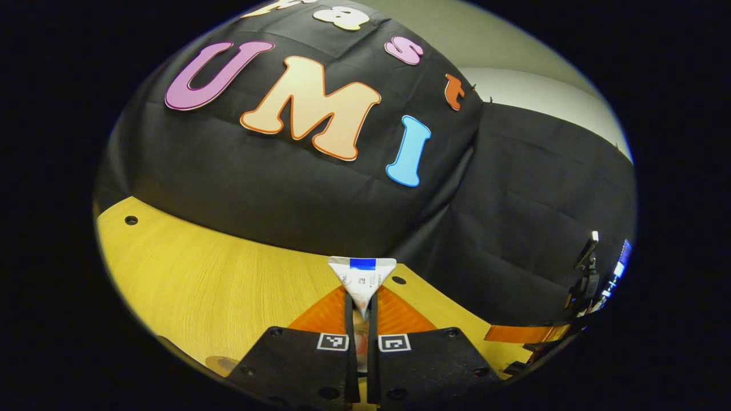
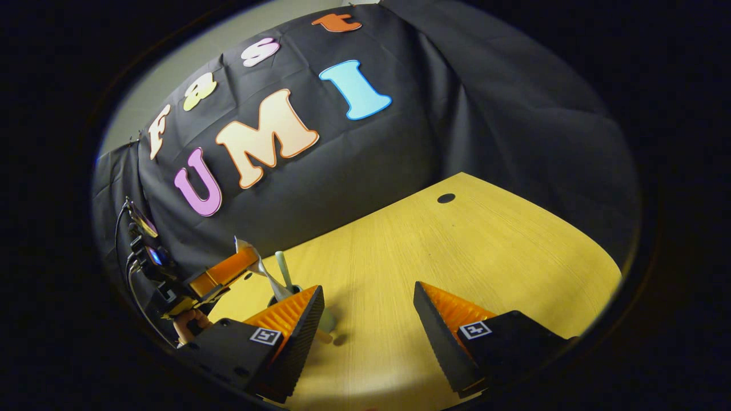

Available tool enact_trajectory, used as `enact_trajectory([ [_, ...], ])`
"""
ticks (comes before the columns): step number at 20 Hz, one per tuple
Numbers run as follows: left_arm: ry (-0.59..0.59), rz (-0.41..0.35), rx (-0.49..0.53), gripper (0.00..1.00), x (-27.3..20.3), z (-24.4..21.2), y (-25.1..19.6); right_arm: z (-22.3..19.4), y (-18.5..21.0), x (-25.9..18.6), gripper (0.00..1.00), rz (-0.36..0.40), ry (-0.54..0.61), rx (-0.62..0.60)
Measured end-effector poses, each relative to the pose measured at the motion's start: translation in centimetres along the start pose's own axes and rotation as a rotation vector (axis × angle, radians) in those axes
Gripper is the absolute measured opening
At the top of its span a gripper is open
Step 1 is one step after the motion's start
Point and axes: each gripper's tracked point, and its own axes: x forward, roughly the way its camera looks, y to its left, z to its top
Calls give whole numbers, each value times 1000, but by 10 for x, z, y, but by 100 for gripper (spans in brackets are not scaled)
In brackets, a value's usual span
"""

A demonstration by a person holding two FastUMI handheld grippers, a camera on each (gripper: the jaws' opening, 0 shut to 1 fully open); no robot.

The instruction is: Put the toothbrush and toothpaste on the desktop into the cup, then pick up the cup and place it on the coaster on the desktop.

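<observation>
Left gripper view: left gripper (image 1: pixel 361 319) clamps the toothpaste (image 1: pixel 362 277) pointing forward; right gripper (image 2: pixel 368 319) gapes above the desktop (image 2: pixel 485 251).

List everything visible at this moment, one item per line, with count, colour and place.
Toothpaste tube: one, white with blue band, clamped between the left jaws.
Toothbrush: one, pale green, standing upright behind the right gripper's finger; what holds it is hidden.
Desktop: one, yellow wood with dark holes.
Left gripper: orange and black, shut on the tube.
Right gripper: orange and black, jaws wide apart over the desktop.
Hand: holding the left gripper.
</observation>
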Motion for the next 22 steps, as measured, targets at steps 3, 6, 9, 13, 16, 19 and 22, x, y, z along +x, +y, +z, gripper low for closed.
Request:
enact_trajectory([
  [3,-9,3,37,5,1,-12,1,-2,-10,-9,97,-20,-2,-13],
  [6,-5,11,61,5,-1,-26,3,-5,-16,-18,97,-34,-1,-41],
  [9,-8,17,56,8,-2,-32,2,-6,-14,-22,97,-36,10,-66],
  [13,-9,-14,9,18,-9,-37,-7,-4,-3,-28,97,-23,14,-92],
  [16,17,-29,-2,38,-15,-42,-13,-1,8,-31,97,-13,14,-116],
  [19,17,-25,33,54,-29,-33,-13,2,23,-34,97,10,22,-138],
  [22,-76,-6,47,86,-43,7,-8,-1,42,-37,97,38,55,-180],
])
